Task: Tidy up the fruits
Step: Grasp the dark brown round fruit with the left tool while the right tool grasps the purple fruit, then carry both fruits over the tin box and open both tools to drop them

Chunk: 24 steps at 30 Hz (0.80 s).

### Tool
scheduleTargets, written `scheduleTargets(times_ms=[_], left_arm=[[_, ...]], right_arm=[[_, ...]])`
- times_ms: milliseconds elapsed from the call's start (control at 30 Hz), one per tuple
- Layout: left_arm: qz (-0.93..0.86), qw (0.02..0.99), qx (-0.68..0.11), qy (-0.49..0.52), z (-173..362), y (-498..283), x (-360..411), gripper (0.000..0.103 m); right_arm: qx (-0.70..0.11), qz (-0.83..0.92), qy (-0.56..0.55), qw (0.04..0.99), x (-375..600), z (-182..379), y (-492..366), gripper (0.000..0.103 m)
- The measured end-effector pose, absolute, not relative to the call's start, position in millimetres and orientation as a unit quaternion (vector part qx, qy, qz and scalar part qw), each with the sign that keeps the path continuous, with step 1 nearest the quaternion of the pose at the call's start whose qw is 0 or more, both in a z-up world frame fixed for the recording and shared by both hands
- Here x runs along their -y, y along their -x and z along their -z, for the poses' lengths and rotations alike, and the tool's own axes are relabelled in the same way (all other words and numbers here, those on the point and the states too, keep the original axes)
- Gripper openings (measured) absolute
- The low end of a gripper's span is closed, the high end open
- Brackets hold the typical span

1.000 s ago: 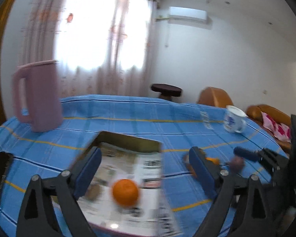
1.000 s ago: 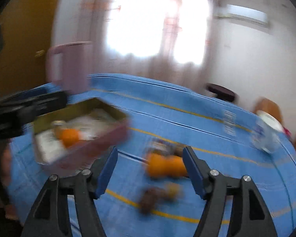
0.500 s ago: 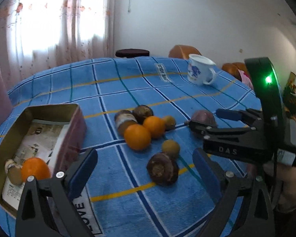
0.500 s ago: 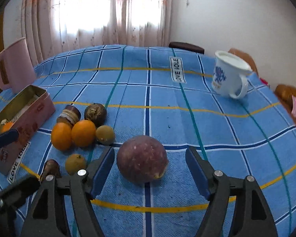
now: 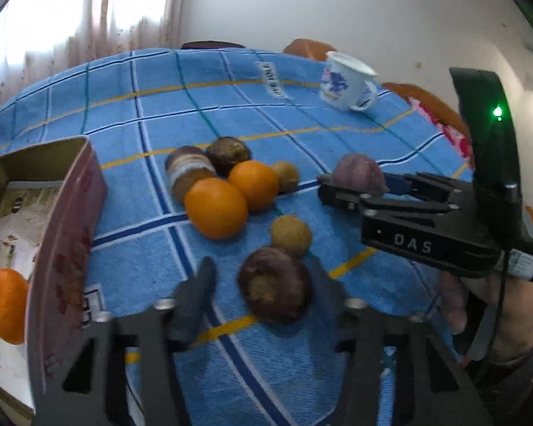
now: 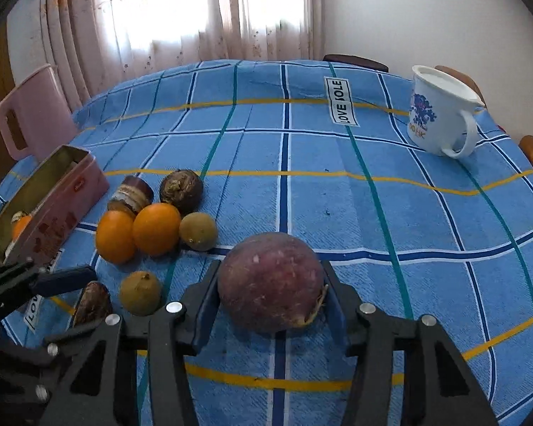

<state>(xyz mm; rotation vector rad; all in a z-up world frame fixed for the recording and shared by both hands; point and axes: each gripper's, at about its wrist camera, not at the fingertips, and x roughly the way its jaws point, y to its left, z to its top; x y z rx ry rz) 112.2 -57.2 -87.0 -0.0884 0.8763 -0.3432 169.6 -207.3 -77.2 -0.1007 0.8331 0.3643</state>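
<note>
My right gripper (image 6: 270, 284) is shut on a purple passion fruit (image 6: 270, 280) that rests on the blue checked tablecloth; it also shows in the left wrist view (image 5: 359, 172). My left gripper (image 5: 266, 287) is open, its fingers on either side of a dark brown wrinkled fruit (image 5: 273, 288), with a gap on the left side. Two oranges (image 5: 216, 207) (image 5: 254, 184), two small green-brown fruits (image 5: 290, 235) (image 5: 286, 175) and two more dark fruits (image 5: 188, 170) (image 5: 228, 151) lie in a cluster behind. A pink tin box (image 5: 65, 234) at left holds an orange (image 5: 3, 305).
A white mug with a blue print (image 6: 440, 112) stands at the far right of the table. A pink pitcher (image 6: 32, 113) stands at the far left behind the tin. The table edge (image 5: 440, 131) curves round on the right. A curtained window is behind.
My right gripper has shut on the purple passion fruit. My left gripper has moved forward and down so that its fingers flank the dark brown fruit, and they have narrowed.
</note>
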Motion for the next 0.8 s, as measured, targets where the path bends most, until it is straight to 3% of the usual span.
scheduleTargets(times_ms=[800], left_arm=[[0.112, 0.954, -0.277, 0.038, 50, -69, 38, 0.040]], right_arm=[[-0.245, -0.222, 0.054, 0.942, 211, 38, -117, 0.054]])
